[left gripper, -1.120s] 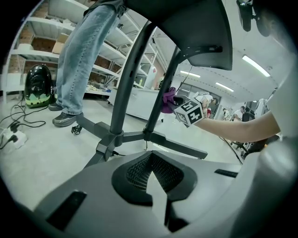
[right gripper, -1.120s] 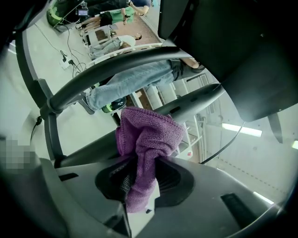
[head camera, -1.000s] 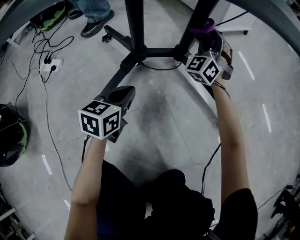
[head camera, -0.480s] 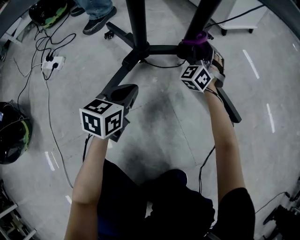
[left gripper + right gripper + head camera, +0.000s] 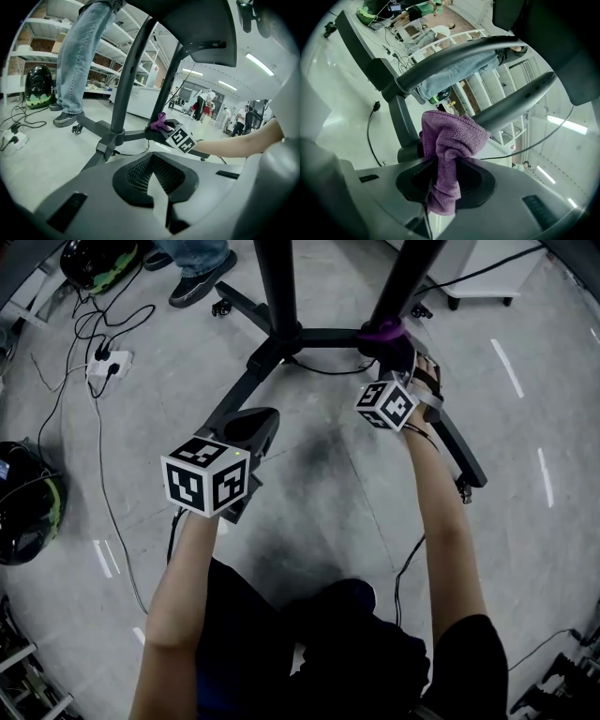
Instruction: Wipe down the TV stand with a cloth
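Head view: purple terry cloth (image 5: 382, 331), bunched, was gripped by the right tongs (image 5: 389, 345) and pressed against the black TV stand (image 5: 281, 334) where a pole met a base leg. The left tongs (image 5: 249, 427) hung clenched and empty above another leg. Marker cubes (image 5: 206, 486) bore black-and-white square patterns.
Left gripper view: the jaws met with nothing between them, and the cloth lay well ahead on the stand.
Right gripper view: the jaws clamped the cloth's twisted middle, and its folded head lay against a stand bar.

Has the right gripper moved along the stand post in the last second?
Yes. The right gripper, shut on the purple cloth, has slid down the right upright toward its foot at the stand base.
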